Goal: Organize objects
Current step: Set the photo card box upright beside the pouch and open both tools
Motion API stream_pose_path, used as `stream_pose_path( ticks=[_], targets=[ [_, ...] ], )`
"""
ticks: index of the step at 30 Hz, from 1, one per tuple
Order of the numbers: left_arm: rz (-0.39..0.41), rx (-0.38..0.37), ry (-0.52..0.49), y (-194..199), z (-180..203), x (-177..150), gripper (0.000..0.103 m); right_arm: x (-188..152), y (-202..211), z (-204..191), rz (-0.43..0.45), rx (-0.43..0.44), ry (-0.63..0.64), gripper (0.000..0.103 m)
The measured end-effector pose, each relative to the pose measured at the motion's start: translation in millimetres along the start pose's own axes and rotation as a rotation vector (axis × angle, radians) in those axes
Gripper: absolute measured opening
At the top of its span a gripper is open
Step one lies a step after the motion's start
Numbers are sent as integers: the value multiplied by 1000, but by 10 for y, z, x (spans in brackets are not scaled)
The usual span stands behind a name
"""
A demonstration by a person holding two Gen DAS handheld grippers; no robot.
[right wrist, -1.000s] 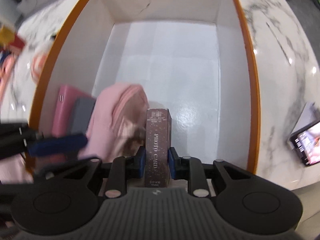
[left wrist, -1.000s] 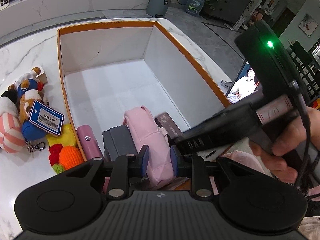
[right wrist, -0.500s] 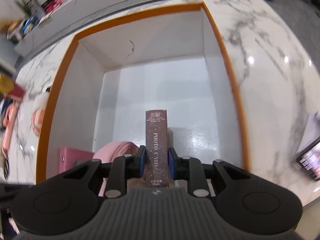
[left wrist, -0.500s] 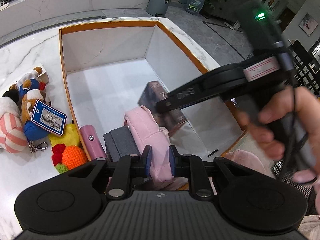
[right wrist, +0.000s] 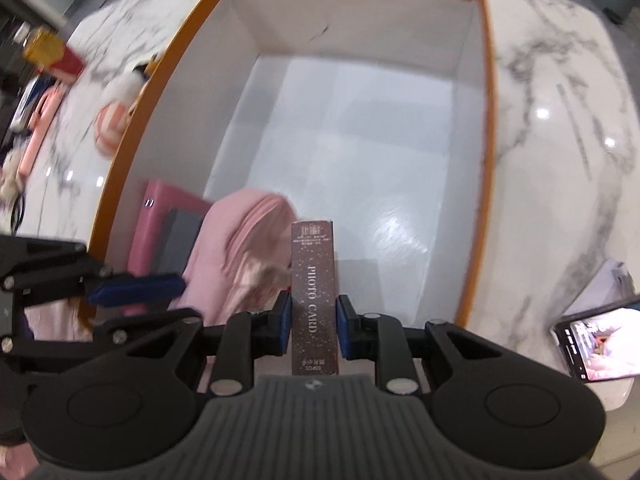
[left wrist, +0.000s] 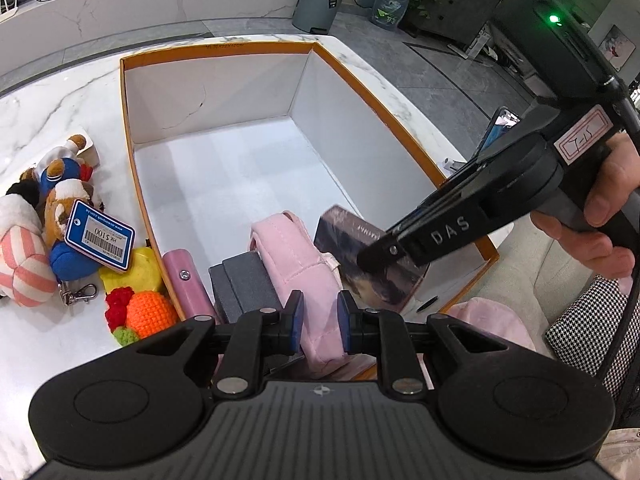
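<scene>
Two grippers work over the orange-rimmed box (left wrist: 129,152): our right gripper (right wrist: 311,330) clamps the brown photo card box (right wrist: 313,292), and our left gripper (left wrist: 319,322) pinches the pink pouch (left wrist: 296,264). We should lower the card box upright beside the pouch, clear of the grey case (left wrist: 244,284). Plush toys (left wrist: 44,216) lie outside the box's left wall.

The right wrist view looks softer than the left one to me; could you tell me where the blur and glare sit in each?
Right wrist view: the pink pouch and the things at the left edge are smeared, while the photo card box reads sharp; bright glare spots the marble counter. Left wrist view: sharp throughout, with fisheye bending of the orange-rimmed box.
</scene>
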State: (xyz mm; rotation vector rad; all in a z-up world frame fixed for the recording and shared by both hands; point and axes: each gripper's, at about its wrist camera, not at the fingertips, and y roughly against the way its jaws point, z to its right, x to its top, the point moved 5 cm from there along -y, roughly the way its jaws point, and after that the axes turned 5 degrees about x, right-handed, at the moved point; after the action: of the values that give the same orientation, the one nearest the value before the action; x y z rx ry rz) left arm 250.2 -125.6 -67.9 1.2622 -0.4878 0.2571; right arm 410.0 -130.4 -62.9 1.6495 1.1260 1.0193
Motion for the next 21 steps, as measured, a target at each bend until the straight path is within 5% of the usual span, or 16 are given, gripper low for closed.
stream_pose_path(
  ticks=[4,8,21],
  targets=[
    [-1,17,6,26,-16,-11,23,54,-108,-68,-75,-67,98,24],
    [1,20,14,40,-26,-29,23,101,-207,-21,-66,-104,55,24],
    [9,4,24,109,-44,-64,23,-120,-330,-46,9,18,-158,27]
  ],
)
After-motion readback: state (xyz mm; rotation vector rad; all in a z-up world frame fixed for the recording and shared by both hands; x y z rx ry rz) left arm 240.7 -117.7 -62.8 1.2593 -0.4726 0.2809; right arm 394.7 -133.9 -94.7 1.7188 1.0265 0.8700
